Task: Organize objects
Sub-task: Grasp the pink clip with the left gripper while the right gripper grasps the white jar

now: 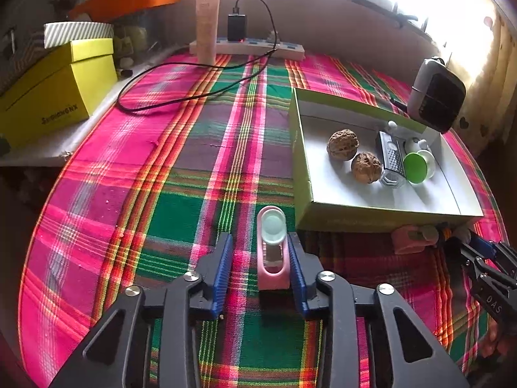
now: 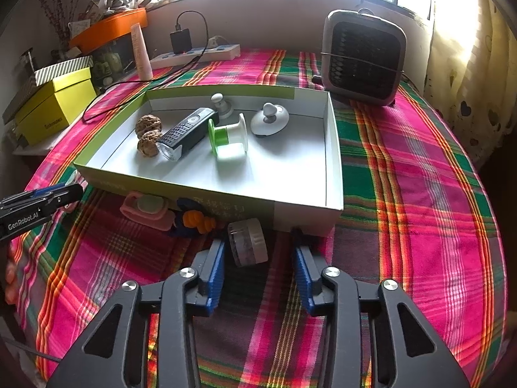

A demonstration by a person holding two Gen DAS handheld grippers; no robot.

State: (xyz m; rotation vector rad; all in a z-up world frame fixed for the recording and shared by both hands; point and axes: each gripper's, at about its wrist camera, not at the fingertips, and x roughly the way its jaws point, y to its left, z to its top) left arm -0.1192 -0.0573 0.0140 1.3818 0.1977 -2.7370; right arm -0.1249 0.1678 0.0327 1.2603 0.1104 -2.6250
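A pink holder with a pale round cap (image 1: 273,252) lies on the plaid cloth between the fingers of my left gripper (image 1: 260,237). It rests against the right pad, a gap shows at the left pad, and the jaws are open. My right gripper (image 2: 258,239) is open around a small clear jar with a white lid (image 2: 247,242), with space beside the right finger. A green-sided box (image 2: 332,148) just beyond holds two walnuts (image 2: 148,132), a black torch (image 2: 185,132), a green spool (image 2: 227,137) and white knobs (image 2: 269,118).
A second pink holder (image 2: 147,211) and an orange and blue toy (image 2: 195,220) lie against the box's front wall. A small fan heater (image 2: 363,56) stands behind the box. A power strip (image 1: 248,47), black cable (image 1: 181,97), tube (image 1: 206,27) and yellow box (image 1: 55,93) line the far left.
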